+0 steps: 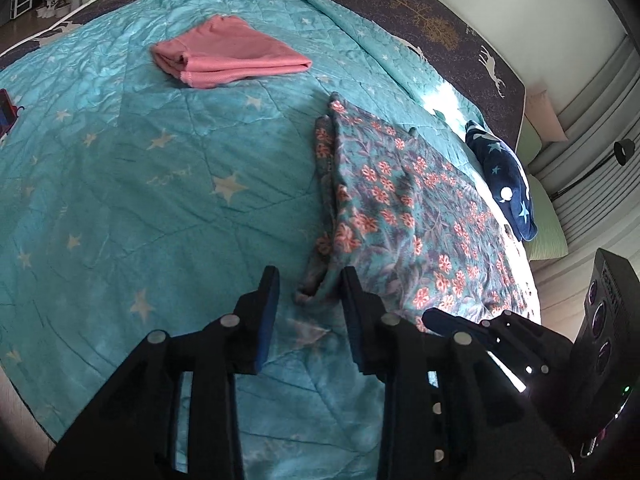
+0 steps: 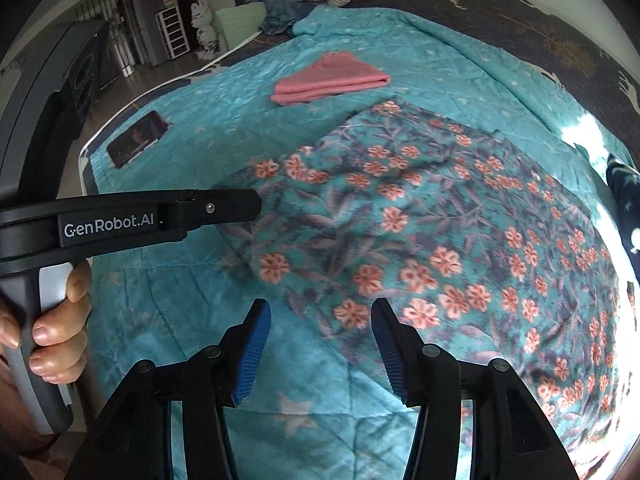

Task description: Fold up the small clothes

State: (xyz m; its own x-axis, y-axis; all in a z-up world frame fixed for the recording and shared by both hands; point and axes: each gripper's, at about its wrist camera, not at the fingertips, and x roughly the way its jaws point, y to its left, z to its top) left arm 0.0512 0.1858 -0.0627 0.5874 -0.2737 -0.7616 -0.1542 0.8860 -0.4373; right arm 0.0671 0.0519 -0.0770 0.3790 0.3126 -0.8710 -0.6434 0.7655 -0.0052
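Note:
A teal floral garment (image 1: 400, 208) (image 2: 440, 220) lies folded and flat on the star-print quilt (image 1: 120, 180) (image 2: 180, 300). My left gripper (image 1: 310, 286) is open over its near left corner; the bunched corner lies loose between the jaws, close to the right finger (image 1: 354, 292). In the right wrist view the left gripper (image 2: 256, 202) reaches in from the left to the garment's left edge. My right gripper (image 2: 320, 312) stands open above the garment's near edge, gripping nothing. Its dark tip (image 1: 440, 316) shows low and right in the left wrist view.
A folded pink garment (image 1: 228, 52) (image 2: 332, 80) lies farther back on the quilt. A phone (image 2: 138, 142) rests near the left edge of the bed. A navy star-print cloth (image 1: 508, 184) sits at the right edge. A hand (image 2: 60, 320) holds the left gripper's handle.

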